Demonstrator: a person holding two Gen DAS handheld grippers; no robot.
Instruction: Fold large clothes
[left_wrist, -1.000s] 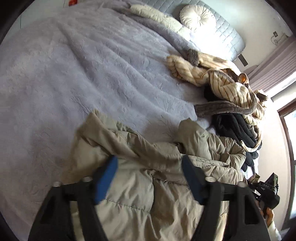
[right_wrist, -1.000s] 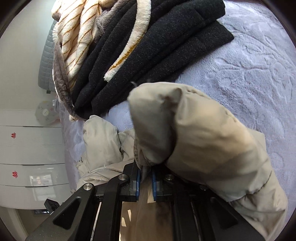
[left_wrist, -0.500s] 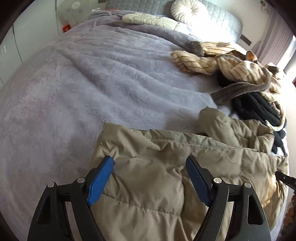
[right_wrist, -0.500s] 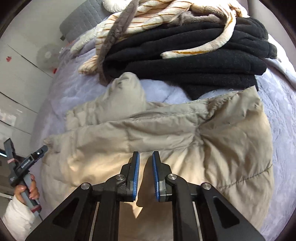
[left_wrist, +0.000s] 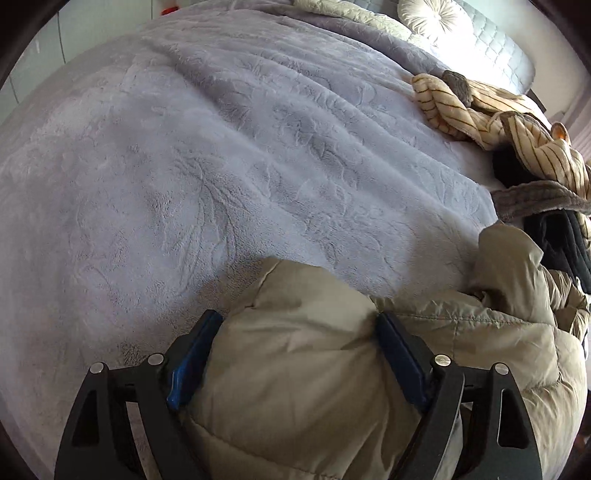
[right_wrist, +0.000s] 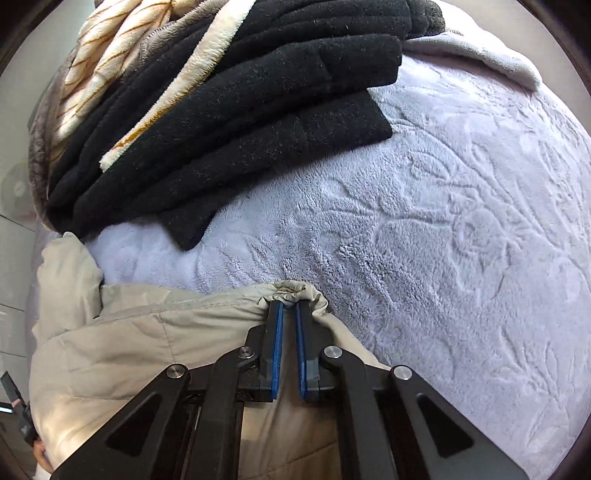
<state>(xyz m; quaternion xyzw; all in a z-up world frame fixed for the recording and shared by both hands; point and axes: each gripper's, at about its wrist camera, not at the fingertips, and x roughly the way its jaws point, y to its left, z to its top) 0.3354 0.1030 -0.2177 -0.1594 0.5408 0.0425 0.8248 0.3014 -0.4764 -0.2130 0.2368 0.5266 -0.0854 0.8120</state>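
A beige puffer jacket (left_wrist: 332, 369) lies on the lilac fleece bedspread (left_wrist: 221, 166). My left gripper (left_wrist: 295, 332) is open, its blue pads on either side of a puffed corner of the jacket. In the right wrist view my right gripper (right_wrist: 289, 306) is shut on the gathered edge of the jacket (right_wrist: 147, 350), low over the bedspread (right_wrist: 443, 221).
A pile of black fleece (right_wrist: 240, 110) and cream striped clothes (left_wrist: 498, 118) lies just beyond the jacket. Pillows (left_wrist: 432, 18) and a grey headboard are at the far end of the bed. A white wardrobe stands to the left.
Both grippers have moved forward and down with the jacket. The jacket's edge now lies nearer the black pile. The left gripper stays open around the jacket corner; the right stays shut.
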